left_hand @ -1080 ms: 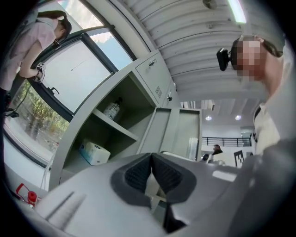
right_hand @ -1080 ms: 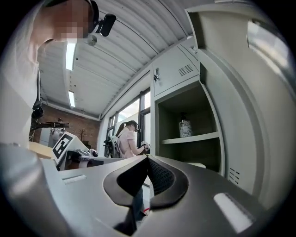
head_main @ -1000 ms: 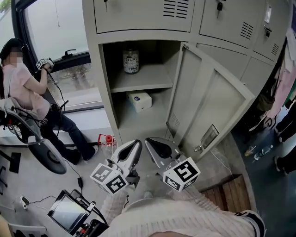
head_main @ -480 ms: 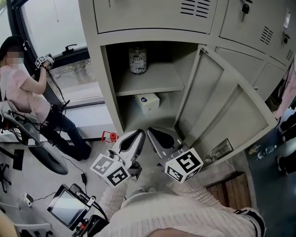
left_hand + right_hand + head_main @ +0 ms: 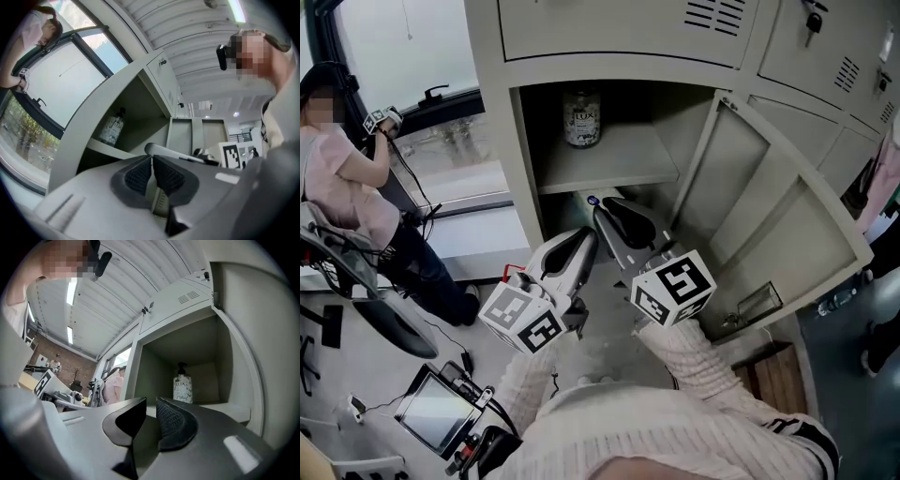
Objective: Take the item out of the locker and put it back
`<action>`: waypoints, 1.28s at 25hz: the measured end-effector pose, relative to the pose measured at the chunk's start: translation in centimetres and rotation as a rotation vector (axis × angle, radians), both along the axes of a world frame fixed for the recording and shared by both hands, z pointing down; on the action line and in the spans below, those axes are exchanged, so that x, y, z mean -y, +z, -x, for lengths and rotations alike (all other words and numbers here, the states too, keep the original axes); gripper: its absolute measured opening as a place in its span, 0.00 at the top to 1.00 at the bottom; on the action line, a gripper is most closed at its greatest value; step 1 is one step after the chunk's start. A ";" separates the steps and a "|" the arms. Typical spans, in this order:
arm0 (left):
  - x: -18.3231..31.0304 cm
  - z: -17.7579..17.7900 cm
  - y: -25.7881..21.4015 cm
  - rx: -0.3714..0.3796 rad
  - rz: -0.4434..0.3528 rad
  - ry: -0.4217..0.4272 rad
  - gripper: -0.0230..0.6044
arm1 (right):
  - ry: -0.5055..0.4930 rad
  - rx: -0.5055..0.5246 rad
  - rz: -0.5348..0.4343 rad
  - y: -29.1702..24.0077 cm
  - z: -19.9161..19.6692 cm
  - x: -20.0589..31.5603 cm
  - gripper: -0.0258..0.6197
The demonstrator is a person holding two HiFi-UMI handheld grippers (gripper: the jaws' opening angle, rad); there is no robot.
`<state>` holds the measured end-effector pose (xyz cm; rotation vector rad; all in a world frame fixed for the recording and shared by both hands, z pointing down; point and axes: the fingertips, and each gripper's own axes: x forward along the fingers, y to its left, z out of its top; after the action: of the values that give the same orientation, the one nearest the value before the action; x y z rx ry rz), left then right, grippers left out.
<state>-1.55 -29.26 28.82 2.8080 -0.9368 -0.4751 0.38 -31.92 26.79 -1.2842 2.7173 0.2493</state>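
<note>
The grey locker (image 5: 521,150) stands open. A clear pump bottle (image 5: 581,119) is on its upper shelf, seen too in the left gripper view (image 5: 112,129) and the right gripper view (image 5: 183,385). A white box (image 5: 585,200) on the lower shelf is mostly hidden behind my right gripper (image 5: 602,208). That gripper's jaws have just been opening: a narrow gap shows between its pads (image 5: 151,403), with nothing in it. My left gripper (image 5: 584,240) is lower and to the left, in front of the locker, its pads together (image 5: 152,158) and empty.
The locker door (image 5: 769,206) swings out to the right. A person (image 5: 347,178) sits at the left by the window. A screen device (image 5: 441,422) lies on the floor at lower left, a wooden pallet (image 5: 769,370) at lower right.
Both grippers have moved up and toward the locker opening. The right one now covers most of the white box on the lower shelf.
</note>
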 end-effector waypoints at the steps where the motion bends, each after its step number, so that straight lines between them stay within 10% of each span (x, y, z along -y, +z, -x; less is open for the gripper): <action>1: 0.2 0.0 -0.4 0.005 -0.013 -0.001 0.96 | -0.006 -0.006 -0.015 -0.8 0.1 0.4 0.88; 14: 2.2 0.2 -2.2 0.042 -0.072 -0.026 0.96 | 0.076 -0.086 -0.010 -6.7 1.0 8.7 0.50; 32: 2.6 -0.7 -2.1 0.076 -0.084 0.001 0.95 | 0.157 -0.191 0.168 -6.2 1.7 16.2 0.33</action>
<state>-0.89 -31.88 26.76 2.9211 -0.9521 -0.4194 -1.35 -48.08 20.54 -1.5997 2.8500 0.1702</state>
